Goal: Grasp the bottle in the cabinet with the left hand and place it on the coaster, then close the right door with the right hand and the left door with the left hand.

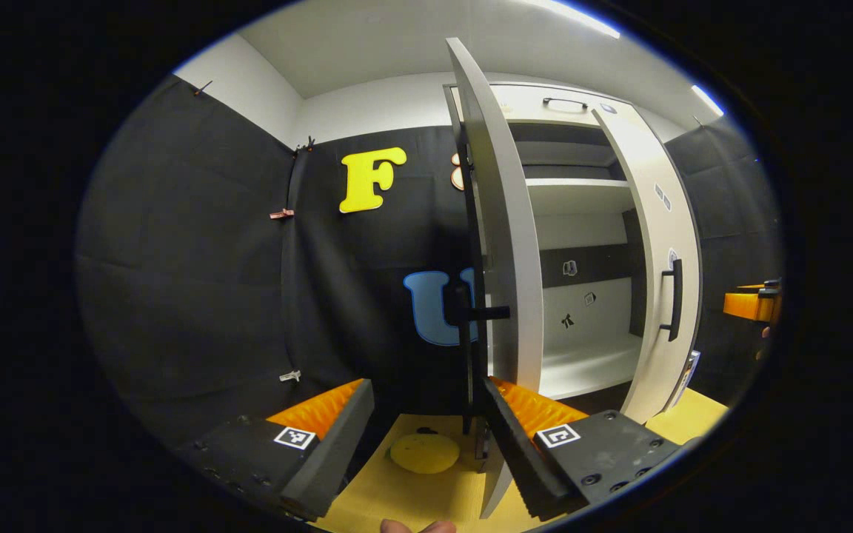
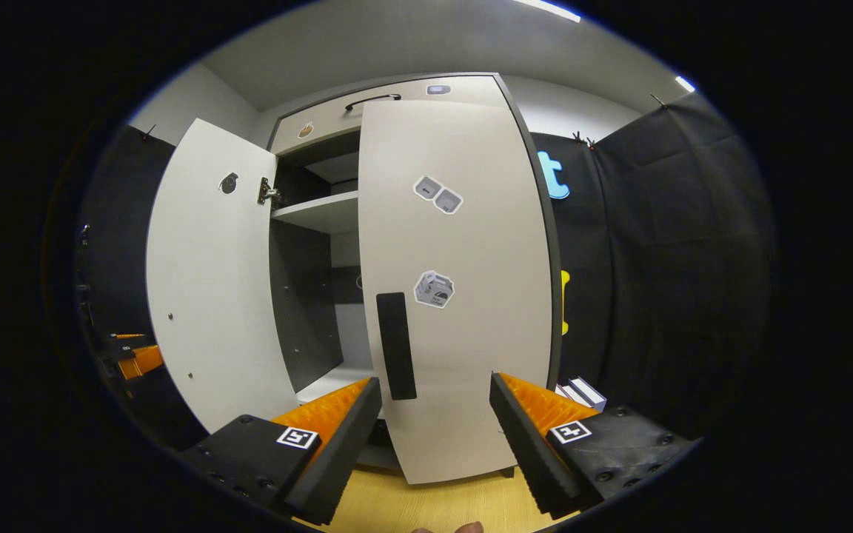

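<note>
The coaster point(image 1: 424, 453) is the round yellow disc lying flat on the wooden tabletop point(image 1: 397, 496), low in the centre of the left gripper view. It sits right in the gap between the left gripper point(image 1: 426, 422)'s two fingers, a bit further out than the tips, with nothing on it. Those jaws are spread wide and hold nothing.

Just right of the coaster, the left door point(image 1: 504, 244) stands edge-on, running from the top centre of the frame down to the tabletop, and its lower edge is just beside the right-hand finger point(image 1: 537, 411). Can't tell whether they actually touch. Past it you look into the cabinet point(image 1: 582, 326): pale shelves, dark back strip, a few small stickers. I can't make out a bottle in there. The right door point(image 1: 663, 266) with its dark handle point(image 1: 672, 300) is at the right of that view, swung partly out.

In the right gripper view, the right door point(image 2: 463, 296) takes up the centre, and its black handle point(image 2: 395, 345) is just above the gap between the right gripper point(image 2: 434, 414)'s fingers, nearer the left one. Jaws wide here too, nothing in them. The left door point(image 2: 208, 281) hangs open at the left of the frame, and an orange bit of the other gripper point(image 2: 134, 359) pokes out at the far left edge.
</note>
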Demonstrator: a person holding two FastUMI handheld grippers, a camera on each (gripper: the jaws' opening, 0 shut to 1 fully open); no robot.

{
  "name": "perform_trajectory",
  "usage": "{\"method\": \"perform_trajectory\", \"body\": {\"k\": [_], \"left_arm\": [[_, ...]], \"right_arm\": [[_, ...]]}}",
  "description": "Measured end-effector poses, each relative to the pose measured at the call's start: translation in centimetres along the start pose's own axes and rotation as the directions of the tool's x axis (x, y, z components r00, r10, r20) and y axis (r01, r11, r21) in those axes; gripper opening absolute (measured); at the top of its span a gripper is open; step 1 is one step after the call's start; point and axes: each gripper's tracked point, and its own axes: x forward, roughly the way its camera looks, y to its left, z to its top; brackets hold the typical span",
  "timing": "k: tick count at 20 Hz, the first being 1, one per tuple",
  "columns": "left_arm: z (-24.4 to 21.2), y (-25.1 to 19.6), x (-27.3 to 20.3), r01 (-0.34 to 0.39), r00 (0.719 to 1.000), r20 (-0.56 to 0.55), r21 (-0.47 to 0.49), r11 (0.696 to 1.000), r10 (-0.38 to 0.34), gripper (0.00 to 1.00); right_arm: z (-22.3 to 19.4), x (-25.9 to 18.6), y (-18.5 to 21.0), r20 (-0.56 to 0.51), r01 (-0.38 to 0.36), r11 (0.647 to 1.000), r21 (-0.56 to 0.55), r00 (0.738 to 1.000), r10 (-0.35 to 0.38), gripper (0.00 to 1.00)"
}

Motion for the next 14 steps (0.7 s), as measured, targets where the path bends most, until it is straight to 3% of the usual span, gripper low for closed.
{"method": "perform_trajectory", "body": {"k": [3, 14], "left_arm": [[-0.3, -1.3, -0.3, 0.03, 1.0, -0.005, -0.044, 0.999, -0.031, 0.92], [0.4, -8.4, 0.7, 0.143, 0.99, -0.01, -0.06, 0.988, -0.143, 0.92]], "right_arm": [[0.2, -0.8, 0.3, 0.008, 0.018, 1.0, -0.003, 1.0, -0.018, 0.98], [0.5, -1.4, -2.8, 0.007, 0.031, 0.999, -0.009, 0.999, -0.031, 0.98]]}}
